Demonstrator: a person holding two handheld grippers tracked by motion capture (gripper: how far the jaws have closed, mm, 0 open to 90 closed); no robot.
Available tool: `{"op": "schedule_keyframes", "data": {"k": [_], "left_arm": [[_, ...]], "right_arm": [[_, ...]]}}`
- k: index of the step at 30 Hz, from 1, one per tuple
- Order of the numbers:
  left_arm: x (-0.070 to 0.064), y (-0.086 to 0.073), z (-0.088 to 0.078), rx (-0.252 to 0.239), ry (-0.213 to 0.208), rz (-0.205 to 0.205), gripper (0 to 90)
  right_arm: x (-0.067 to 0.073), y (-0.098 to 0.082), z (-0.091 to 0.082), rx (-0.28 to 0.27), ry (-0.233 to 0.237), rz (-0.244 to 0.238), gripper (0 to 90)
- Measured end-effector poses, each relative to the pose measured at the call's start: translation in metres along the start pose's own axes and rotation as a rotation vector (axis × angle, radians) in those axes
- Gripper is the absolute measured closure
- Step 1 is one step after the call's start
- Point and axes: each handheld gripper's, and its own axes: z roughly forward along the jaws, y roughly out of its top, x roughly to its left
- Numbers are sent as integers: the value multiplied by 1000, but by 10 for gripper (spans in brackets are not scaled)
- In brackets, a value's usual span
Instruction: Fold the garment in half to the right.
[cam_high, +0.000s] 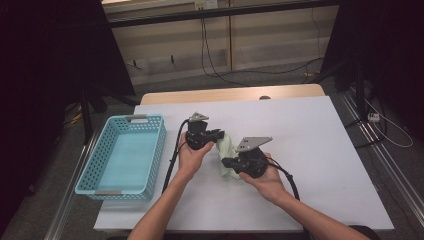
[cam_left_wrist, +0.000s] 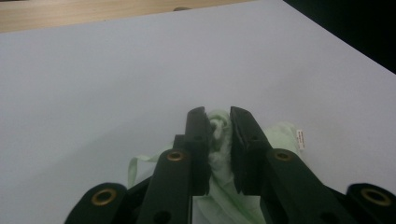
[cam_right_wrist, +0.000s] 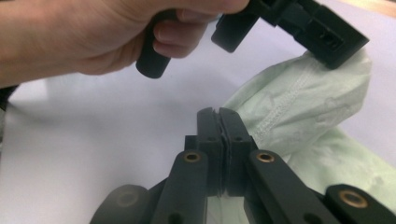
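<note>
Cloth (cam_high: 227, 150) — a pale green piece, bunched up — sits near the middle of the white worktop (cam_high: 310, 140), strung between the two tongs. In the high view the left tongs (cam_high: 220, 134) come at its upper end from the left and the right tongs (cam_high: 226, 162) meet its lower part from the right; each is carried in a hand, the left hand (cam_high: 190, 155) wrapped under its tool and the right hand (cam_high: 267, 180) cupping its own from below.

Seen from the left gripper view, the left tongs (cam_left_wrist: 218, 122) are clamped on a thick wad of the cloth (cam_left_wrist: 219, 154), the jaws held a little apart by the fabric packed between them; a small white label (cam_left_wrist: 300, 139) sticks out at the cloth's right edge.

In the right gripper view the right tongs (cam_right_wrist: 218, 116) stand pressed together, pad against pad. Whether a thin fold is caught between them I cannot tell — the cloth (cam_right_wrist: 303, 107) lies just beside and under them to the right, draped up to the other tongs at the top.

Left of the hands stands a light blue basket (cam_high: 150, 165), well apart from the cloth.
</note>
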Motion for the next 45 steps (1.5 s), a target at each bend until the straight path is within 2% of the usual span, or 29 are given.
{"op": "schedule_keyframes", "data": {"k": [4, 12, 22, 32, 36, 38, 45], "left_arm": [[-4, -1, 5, 11, -5, 7, 785], [-12, -2, 13, 33, -15, 24, 784], [-17, -5, 21, 51, -16, 17, 783], [-23, -5, 28, 63, -18, 21, 776], [-24, -6, 31, 66, -19, 20, 771], [-25, -6, 34, 70, -21, 17, 768], [-30, -6, 39, 72, -28, 17, 758]], "right_arm": [[-2, -5, -1, 5, -3, 10, 889], [-3, -10, -2, 54, -19, -13, 880], [-13, -30, -11, 58, -41, 35, 876], [-17, -36, -18, 82, -52, 46, 857], [-18, -38, -19, 81, -50, 60, 849], [-19, -39, -20, 78, -52, 73, 814], [-21, -45, -20, 89, -45, 90, 819]]}}
